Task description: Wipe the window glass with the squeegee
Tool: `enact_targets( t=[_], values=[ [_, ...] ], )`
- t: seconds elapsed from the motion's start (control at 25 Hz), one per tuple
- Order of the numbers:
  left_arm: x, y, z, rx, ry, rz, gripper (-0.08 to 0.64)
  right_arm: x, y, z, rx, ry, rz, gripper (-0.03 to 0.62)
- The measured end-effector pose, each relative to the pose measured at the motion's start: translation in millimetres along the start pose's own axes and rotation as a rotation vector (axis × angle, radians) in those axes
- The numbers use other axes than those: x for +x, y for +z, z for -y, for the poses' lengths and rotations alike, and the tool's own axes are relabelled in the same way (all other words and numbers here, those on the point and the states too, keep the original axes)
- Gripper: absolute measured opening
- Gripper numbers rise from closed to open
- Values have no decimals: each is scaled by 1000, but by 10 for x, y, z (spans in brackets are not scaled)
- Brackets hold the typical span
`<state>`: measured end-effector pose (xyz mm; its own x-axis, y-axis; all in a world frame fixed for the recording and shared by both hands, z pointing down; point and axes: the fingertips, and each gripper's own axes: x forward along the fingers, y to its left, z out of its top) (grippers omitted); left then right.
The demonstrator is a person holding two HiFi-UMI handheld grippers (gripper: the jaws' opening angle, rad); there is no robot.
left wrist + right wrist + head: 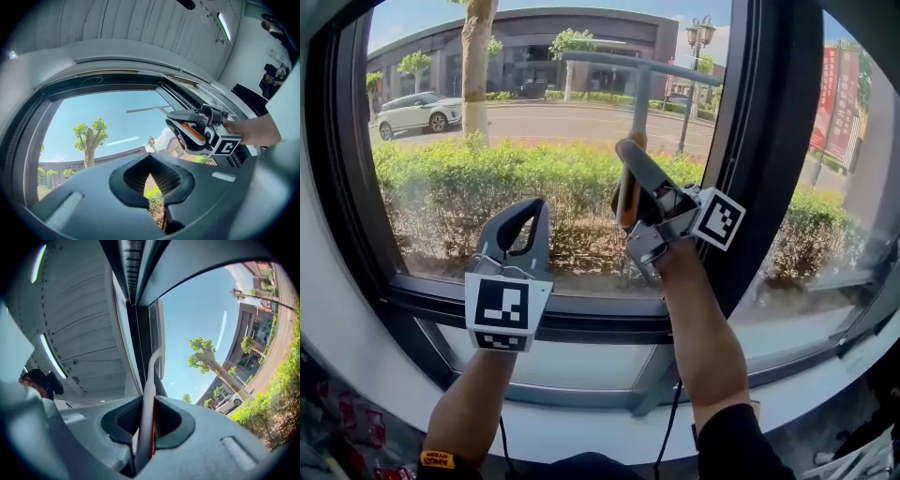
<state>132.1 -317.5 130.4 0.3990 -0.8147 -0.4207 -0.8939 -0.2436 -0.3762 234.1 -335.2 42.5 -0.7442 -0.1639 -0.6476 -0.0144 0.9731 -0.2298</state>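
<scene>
At the window, seen from indoors:

- Large clear window glass [534, 112], set in a dark metal window frame [581, 314].
- Grey T-shaped squeegee with an orange stripe on its handle [639, 98]: upright, its blade horizontal near the top of the pane. Whether the blade touches the glass cannot be told.
- Right gripper [630, 187]: raised before the right part of the pane, jaws clamped on the squeegee handle, which runs up between them in the right gripper view.
- Left gripper [525, 214]: lower and to the left, well apart from the squeegee, pointing up at the glass, jaws together with nothing between them.
- Outside, through the glass: green hedge [469, 187], pale tree trunk [476, 66], white car [417, 112] on the road, grey building [534, 42].
</scene>
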Motion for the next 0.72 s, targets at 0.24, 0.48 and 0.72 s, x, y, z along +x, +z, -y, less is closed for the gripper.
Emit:
enact_targets(
  t=[0.24, 0.48, 0.72],
  values=[
    [11, 135, 31, 4, -12, 27, 15, -61, -12, 33, 21, -15, 25, 46],
    [-36, -154, 181, -23, -37, -21, 15, -286, -191, 52, 64, -27, 61, 48],
    [-130, -481, 321, -56, -52, -80, 15, -595, -463, 73, 102, -49, 80, 46]
  ],
)
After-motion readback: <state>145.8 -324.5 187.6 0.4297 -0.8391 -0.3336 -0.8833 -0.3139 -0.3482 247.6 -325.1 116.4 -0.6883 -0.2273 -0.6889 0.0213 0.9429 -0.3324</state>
